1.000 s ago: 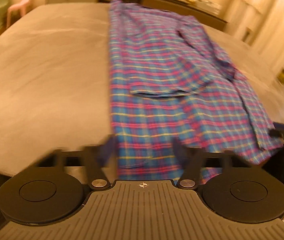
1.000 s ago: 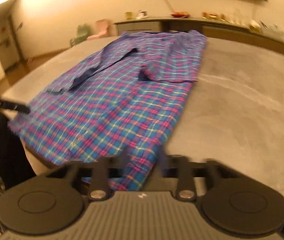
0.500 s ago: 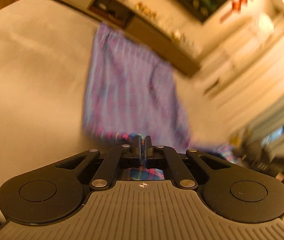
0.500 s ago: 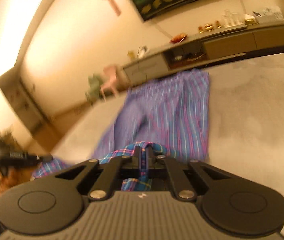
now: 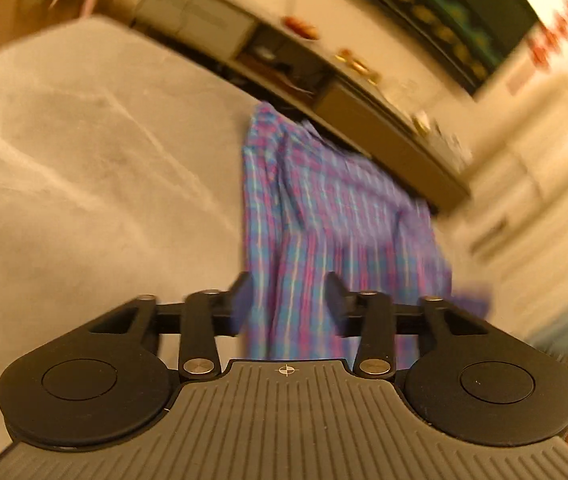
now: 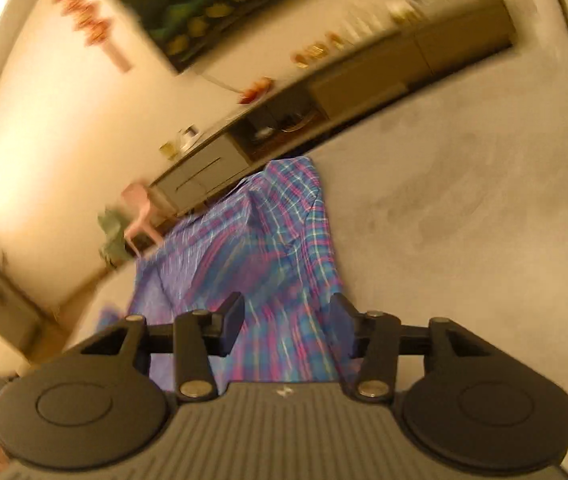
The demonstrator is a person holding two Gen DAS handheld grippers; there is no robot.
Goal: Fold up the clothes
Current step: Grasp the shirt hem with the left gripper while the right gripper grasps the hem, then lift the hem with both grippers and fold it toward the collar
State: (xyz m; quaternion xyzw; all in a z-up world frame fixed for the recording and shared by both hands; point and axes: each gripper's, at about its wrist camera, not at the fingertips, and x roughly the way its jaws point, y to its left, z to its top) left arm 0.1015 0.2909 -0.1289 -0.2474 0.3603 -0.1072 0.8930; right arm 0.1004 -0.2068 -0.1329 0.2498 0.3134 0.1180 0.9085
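A blue, pink and purple plaid shirt [image 5: 315, 216] lies on a grey bed [image 5: 84, 168], stretching away toward the far edge. My left gripper [image 5: 285, 294] is open, its fingers apart just above the near part of the shirt. In the right wrist view the same shirt [image 6: 268, 248] lies on the bed [image 6: 463, 220] with its near part folded over. My right gripper [image 6: 285, 316] is open above that near part, holding nothing. Both views are blurred by motion.
A long low cabinet [image 5: 363, 116] with small items on top runs along the far wall, also seen in the right wrist view [image 6: 363, 80]. A pink chair [image 6: 140, 216] stands past the bed's far corner. A dark picture [image 6: 220, 0] hangs above.
Half a second ago both grippers were shut on the shirt's hem and lifting it forward. Now both have opened and let the cloth go onto the shirt.
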